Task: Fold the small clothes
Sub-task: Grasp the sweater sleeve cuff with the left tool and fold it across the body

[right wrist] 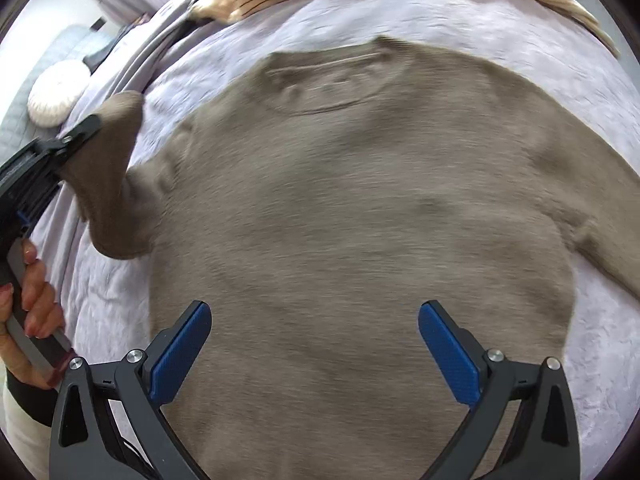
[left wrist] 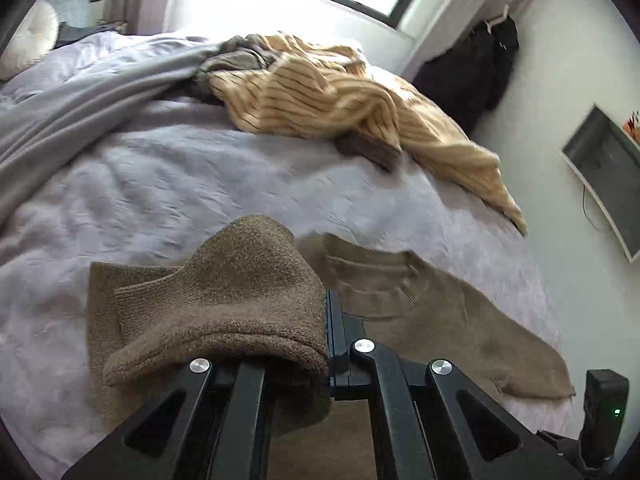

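- Brown knit sweater (right wrist: 360, 208) is lying flat on the bed (right wrist: 500, 32), collar away.
- Left gripper (left wrist: 328, 344) fingers are pinching its left sleeve (right wrist: 116, 176), lifting it left of the body.
- Right gripper (right wrist: 314, 344) fingers are hovering spread over the hem, holding nothing.

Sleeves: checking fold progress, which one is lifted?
The left sleeve, pinched up by the left gripper; the right sleeve lies flat on the bed.
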### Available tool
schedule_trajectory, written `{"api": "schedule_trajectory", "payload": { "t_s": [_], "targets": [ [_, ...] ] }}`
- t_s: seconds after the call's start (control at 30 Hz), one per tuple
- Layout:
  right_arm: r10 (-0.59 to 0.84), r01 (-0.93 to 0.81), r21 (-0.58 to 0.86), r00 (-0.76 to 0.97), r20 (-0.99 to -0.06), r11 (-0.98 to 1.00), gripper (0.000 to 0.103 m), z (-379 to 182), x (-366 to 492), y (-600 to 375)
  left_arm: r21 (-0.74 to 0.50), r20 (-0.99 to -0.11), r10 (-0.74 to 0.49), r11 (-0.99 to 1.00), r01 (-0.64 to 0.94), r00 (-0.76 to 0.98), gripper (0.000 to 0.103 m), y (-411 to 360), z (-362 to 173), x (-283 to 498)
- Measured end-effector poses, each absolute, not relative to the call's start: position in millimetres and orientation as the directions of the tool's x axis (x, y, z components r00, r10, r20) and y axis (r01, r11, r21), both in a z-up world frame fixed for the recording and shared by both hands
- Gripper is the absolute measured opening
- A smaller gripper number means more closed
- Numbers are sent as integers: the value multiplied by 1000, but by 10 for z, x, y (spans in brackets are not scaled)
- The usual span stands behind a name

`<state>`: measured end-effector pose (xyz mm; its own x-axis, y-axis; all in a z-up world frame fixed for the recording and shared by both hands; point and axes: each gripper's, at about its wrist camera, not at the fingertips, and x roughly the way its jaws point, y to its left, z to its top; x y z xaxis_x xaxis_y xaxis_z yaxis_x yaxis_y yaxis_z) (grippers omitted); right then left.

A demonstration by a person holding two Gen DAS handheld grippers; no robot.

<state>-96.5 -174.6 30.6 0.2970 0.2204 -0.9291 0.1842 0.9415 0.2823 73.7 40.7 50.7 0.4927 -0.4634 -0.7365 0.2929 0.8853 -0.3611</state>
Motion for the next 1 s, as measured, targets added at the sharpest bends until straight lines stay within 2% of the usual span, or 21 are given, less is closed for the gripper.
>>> {"api": "schedule_trajectory", "payload": {
  "t_s": [0.07,0.1,0.13,0.17,0.2,0.33,0.47,0.57,0.63,0.73,0.83,0.93,1.0],
  "targets": [
    [210,228,284,300,-931,931,103,285,-1028,-1973,-280,-790,-416,898,339,451,6,-46,300,707],
    [204,256,284,298,-932,924,103,247,-1079,-2126,-234,-817,-383,903,360,431,15,-218,184,683],
    [203,275,287,297,-933,918,103,222,-1112,-2234,-182,-849,-339,907,379,404,29,-402,26,670],
    [203,298,292,294,-934,909,103,177,-1158,-2359,-165,-863,-322,908,385,390,73,-487,-72,647],
    [204,317,296,293,-934,901,103,132,-1200,-2464,-157,-870,-310,912,379,384,103,-540,-170,620],
    [224,367,329,300,-927,870,103,-5,-1296,-2701,-124,-888,-268,922,367,374,103,-462,-235,473],
    [215,339,322,317,-924,884,103,69,-1199,-2710,-130,-841,-301,919,373,449,103,-75,232,227],
    [199,204,287,365,-909,936,103,290,-934,-2445,-74,-801,-251,942,327,544,103,347,516,199],
    [185,72,229,385,-904,971,103,409,-719,-2137,-17,-801,-166,966,256,575,103,663,515,326],
    [103,-142,49,407,-907,989,103,443,-428,-1501,46,-848,-38,988,145,528,103,1079,288,475],
    [-36,-332,-199,438,-898,922,103,238,-211,-816,44,-881,-4,995,90,473,103,1375,61,401],
    [-178,-419,-438,529,-830,796,102,0,-121,-305,82,-892,34,993,87,451,103,1396,-139,334],
    [-265,-408,-564,588,-764,718,89,-124,-49,-164,91,-899,51,993,71,436,103,1437,-244,348]
  ]
}}
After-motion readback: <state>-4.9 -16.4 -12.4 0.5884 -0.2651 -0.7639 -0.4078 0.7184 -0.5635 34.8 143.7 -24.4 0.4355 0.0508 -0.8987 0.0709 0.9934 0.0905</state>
